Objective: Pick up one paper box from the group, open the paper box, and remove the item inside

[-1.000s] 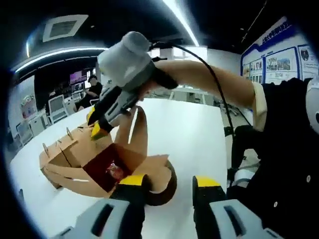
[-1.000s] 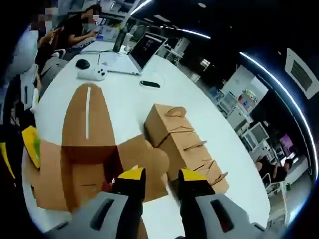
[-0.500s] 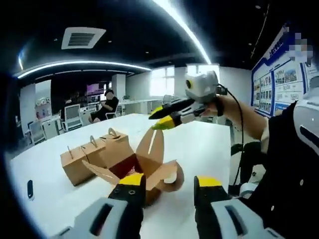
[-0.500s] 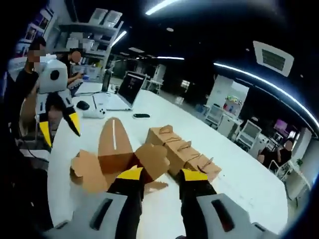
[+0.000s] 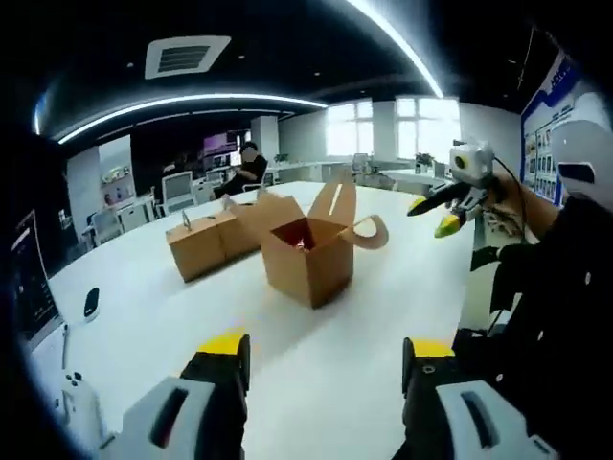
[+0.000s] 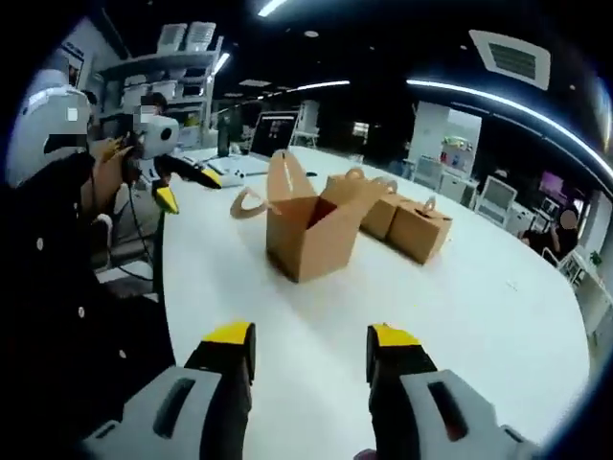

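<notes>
An open brown paper box (image 5: 308,261) stands upright on the white table (image 5: 316,374), flaps raised, with something red showing inside its mouth. Behind it sits the group of closed handled boxes (image 5: 204,244). My left gripper (image 5: 324,353) is well back from the box, open, nothing between its jaws. The right gripper (image 5: 433,215) hangs in the air to the box's right. In the right gripper view the open box (image 6: 308,232) stands mid-table, the closed boxes (image 6: 402,222) beyond it. My right gripper (image 6: 311,340) is open and empty; the left gripper (image 6: 182,187) floats at the left.
A laptop edge (image 5: 29,287), a small dark device (image 5: 91,303) and a white controller (image 5: 77,414) lie at the table's left. An open laptop (image 6: 273,129) stands at the far end. The person's dark clothing (image 6: 57,268) is close by. A seated person (image 5: 251,165) and chairs are far behind.
Both grippers have pulled well back from the open box and away from each other. The box now stands upright by itself, and both pairs of jaws are spread wider.
</notes>
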Action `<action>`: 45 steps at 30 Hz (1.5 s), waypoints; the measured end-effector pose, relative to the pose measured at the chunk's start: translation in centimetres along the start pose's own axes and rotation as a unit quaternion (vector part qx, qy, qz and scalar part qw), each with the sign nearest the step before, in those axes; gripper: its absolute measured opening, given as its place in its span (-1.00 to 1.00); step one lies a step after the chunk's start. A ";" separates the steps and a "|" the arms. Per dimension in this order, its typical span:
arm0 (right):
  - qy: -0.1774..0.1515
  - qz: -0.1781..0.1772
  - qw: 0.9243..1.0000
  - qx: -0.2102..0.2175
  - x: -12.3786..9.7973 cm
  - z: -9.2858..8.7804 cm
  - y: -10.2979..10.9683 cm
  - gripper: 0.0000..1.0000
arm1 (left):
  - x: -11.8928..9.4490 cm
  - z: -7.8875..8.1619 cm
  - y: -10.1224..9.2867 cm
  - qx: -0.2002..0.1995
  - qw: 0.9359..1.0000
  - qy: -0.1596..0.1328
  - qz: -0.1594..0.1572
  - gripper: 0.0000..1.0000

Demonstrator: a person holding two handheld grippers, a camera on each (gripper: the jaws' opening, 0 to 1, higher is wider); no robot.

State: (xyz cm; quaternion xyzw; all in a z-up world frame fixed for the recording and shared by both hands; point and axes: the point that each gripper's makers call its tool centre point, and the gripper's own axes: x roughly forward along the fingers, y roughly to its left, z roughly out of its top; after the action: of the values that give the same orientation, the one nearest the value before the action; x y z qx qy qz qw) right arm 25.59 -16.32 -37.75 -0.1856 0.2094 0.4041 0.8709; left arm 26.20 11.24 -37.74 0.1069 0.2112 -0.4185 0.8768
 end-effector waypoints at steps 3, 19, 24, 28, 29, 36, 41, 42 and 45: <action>0.005 0.003 1.000 0.001 -0.5 -0.4 0.6 0.09 | 0.0 0.0 0.5 -0.009 1.000 -0.002 0.003 0.32; 0.027 0.008 1.000 -0.009 -4.1 2.4 1.8 0.06 | -2.9 2.2 1.3 0.015 0.999 0.013 0.033 0.36; 0.021 0.015 1.000 -0.009 -4.1 3.1 2.0 0.05 | -3.0 2.9 0.8 0.025 0.999 0.010 0.029 0.36; 0.029 0.019 0.999 -0.013 -3.7 2.7 2.3 0.05 | -3.0 2.7 1.0 0.023 0.999 0.014 0.028 0.35; 0.030 0.019 0.999 -0.013 -3.7 2.7 2.3 0.05 | -3.0 2.7 1.0 0.023 0.999 0.014 0.028 0.35; 0.026 0.034 0.998 -0.035 -3.4 3.6 2.8 0.07 | -1.7 1.9 1.1 0.004 1.000 0.008 0.017 0.34; 0.011 0.055 0.997 -0.043 -3.0 5.6 3.4 0.04 | 0.6 0.8 2.1 0.001 1.000 0.013 0.005 0.40; 0.009 0.061 0.997 -0.045 -2.8 6.2 3.6 0.03 | 1.2 1.0 2.7 0.008 1.000 0.006 0.006 0.42; 0.006 0.071 0.996 -0.056 -2.5 7.7 3.8 0.01 | 2.8 2.2 3.5 0.024 0.999 -0.024 -0.024 0.52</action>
State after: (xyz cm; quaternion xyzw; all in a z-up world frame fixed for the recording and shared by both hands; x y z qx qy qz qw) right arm 22.79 -11.77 -30.61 -0.2211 0.2048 0.4750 0.8268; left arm 31.08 10.72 -36.99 0.1133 0.1826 -0.4466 0.8685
